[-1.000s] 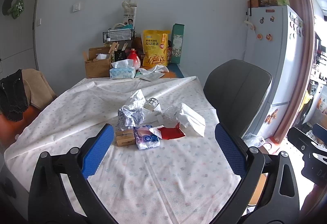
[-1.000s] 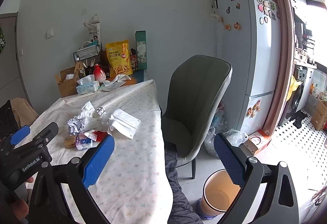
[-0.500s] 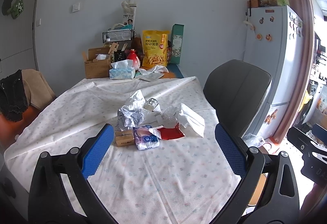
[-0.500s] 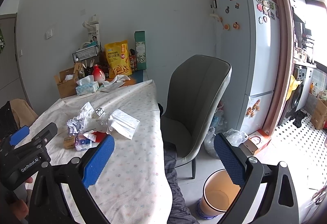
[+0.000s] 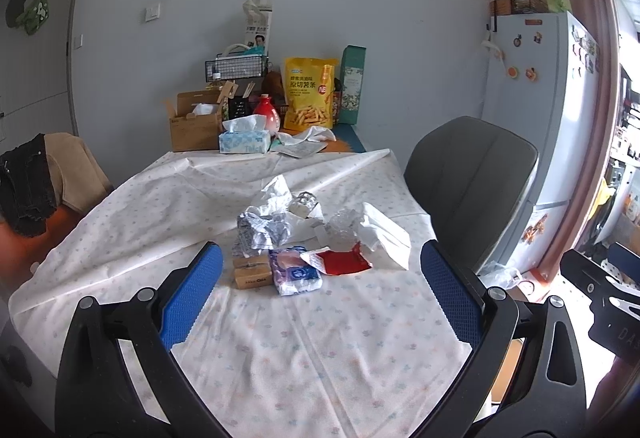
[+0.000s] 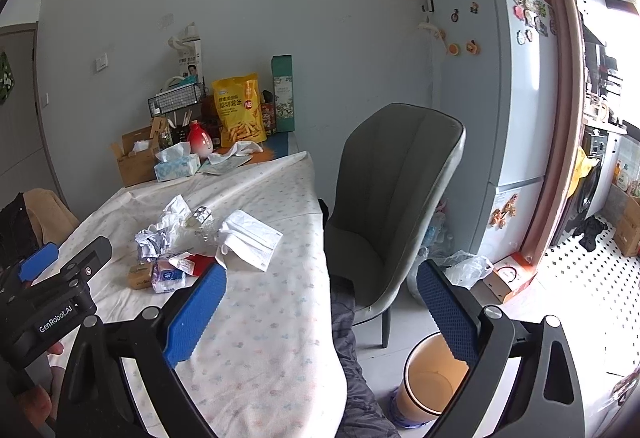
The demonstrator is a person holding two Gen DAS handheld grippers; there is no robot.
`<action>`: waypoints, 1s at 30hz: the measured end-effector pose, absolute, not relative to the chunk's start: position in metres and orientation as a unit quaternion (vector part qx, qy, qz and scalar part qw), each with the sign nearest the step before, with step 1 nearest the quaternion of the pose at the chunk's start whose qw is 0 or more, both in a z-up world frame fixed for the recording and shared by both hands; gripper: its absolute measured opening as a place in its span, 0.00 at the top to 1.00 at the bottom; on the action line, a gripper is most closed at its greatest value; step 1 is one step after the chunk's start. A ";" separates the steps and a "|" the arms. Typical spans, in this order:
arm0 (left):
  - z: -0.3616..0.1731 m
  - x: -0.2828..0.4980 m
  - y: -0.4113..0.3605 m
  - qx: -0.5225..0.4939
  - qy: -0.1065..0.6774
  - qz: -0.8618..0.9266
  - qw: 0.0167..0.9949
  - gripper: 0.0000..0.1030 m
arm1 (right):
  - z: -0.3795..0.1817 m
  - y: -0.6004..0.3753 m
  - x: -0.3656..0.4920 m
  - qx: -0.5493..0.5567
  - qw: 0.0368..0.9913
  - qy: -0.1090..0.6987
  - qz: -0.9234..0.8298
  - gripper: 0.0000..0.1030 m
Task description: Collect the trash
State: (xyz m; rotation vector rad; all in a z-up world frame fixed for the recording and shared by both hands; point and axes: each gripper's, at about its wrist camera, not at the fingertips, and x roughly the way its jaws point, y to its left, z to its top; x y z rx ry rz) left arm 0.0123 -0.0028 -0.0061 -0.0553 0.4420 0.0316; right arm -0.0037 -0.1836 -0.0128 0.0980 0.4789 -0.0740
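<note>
A heap of trash lies mid-table on the pale dotted cloth (image 5: 320, 350): crumpled foil paper (image 5: 264, 228), a red wrapper (image 5: 344, 262), a tissue pack (image 5: 294, 272), a small brown box (image 5: 250, 272), clear crumpled plastic (image 5: 342, 228) and a white face mask (image 5: 384, 234). My left gripper (image 5: 320, 250) hovers open just short of the heap, holding nothing. My right gripper (image 6: 322, 272) is open and empty past the table's right edge, above the floor. A round bin (image 6: 430, 384) with an orange inside stands on the floor under its right finger.
A grey chair (image 6: 392, 198) sits at the table's right side, between table and white fridge (image 6: 496, 118). Boxes, a tissue box (image 5: 244, 140), a red bottle and a yellow snack bag (image 5: 308, 98) crowd the far end. A person's dark-trousered leg (image 6: 352, 358) is beside the bin.
</note>
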 end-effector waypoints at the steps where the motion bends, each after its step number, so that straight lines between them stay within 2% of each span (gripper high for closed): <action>1: -0.007 0.014 0.002 -0.029 0.220 0.019 0.975 0.04 | -0.013 -0.181 -0.001 0.048 0.970 0.238 -0.033 0.09; 14: -0.030 0.053 0.063 -0.053 0.248 0.073 0.965 0.04 | -0.033 -0.148 0.053 0.055 0.962 0.267 0.019 0.12; 21: -0.056 0.084 0.081 -0.060 0.282 0.081 0.954 0.05 | -0.052 -0.135 0.087 0.062 0.952 0.296 0.041 0.24; 27: -0.084 0.112 0.088 -0.070 0.324 0.077 0.940 0.14 | -0.070 -0.124 0.110 0.066 0.943 0.321 0.056 0.28; 30: -0.096 0.124 0.088 -0.072 0.340 0.075 0.935 0.15 | -0.079 -0.116 0.123 0.066 0.939 0.332 0.063 0.29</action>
